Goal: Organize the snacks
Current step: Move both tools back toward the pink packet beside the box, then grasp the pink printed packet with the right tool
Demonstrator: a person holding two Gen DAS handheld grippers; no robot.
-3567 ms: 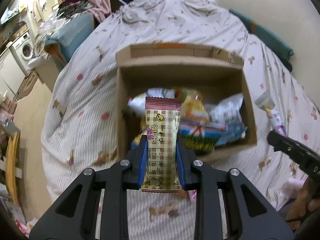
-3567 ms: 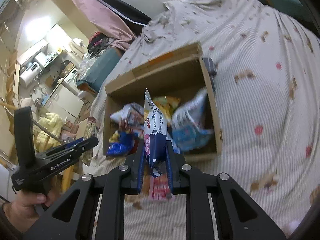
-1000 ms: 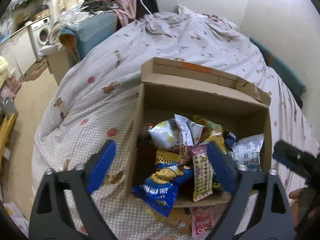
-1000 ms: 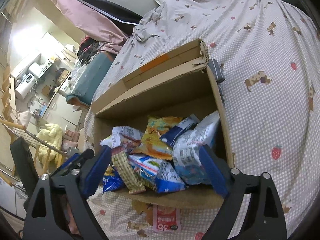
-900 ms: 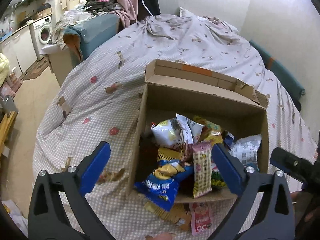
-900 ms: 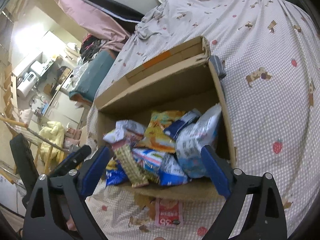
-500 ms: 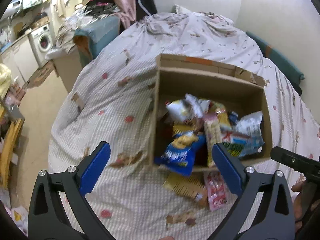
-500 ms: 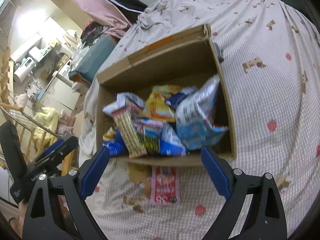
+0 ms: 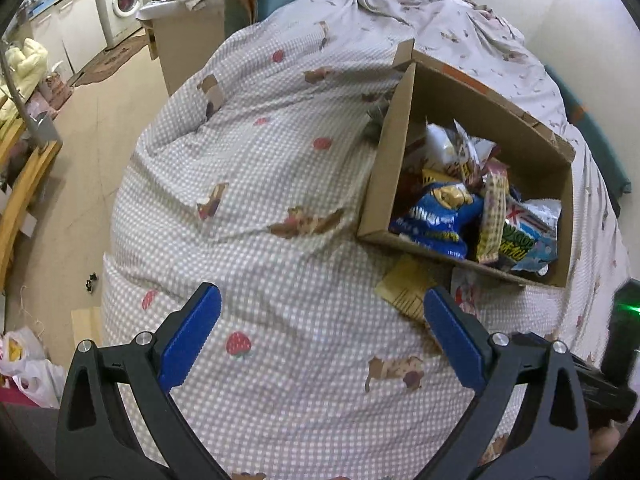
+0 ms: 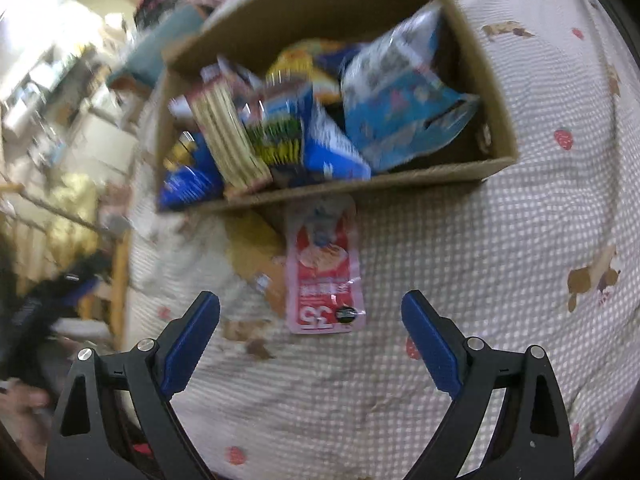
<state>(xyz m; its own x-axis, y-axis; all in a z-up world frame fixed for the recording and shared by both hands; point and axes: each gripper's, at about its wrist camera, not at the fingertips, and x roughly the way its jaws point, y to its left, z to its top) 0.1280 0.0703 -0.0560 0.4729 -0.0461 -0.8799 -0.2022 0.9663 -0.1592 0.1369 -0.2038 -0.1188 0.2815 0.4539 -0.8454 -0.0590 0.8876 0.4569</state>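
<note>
A cardboard box [image 9: 384, 176] full of snack bags stands on the bed; it also shows in the right wrist view [image 10: 484, 76]. A pink snack packet [image 10: 324, 276] and a yellow-brown packet [image 10: 256, 256] lie on the bedspread just in front of the box; the yellow one shows in the left wrist view [image 9: 404, 288]. My left gripper [image 9: 324, 336] is open and empty, over the bedspread left of the box. My right gripper [image 10: 312, 340] is open and empty, just short of the pink packet.
The bed has a checked spread [image 9: 260, 184] with strawberry and dog prints. The floor [image 9: 92, 92], a washing machine [image 9: 122, 0] and cabinets lie beyond the bed's left edge. The other gripper's handle [image 9: 616, 344] shows at the right.
Both grippers let go of their snacks into the box and opened. Both have since pulled back; the left swung left, the right dropped toward the pink packet.
</note>
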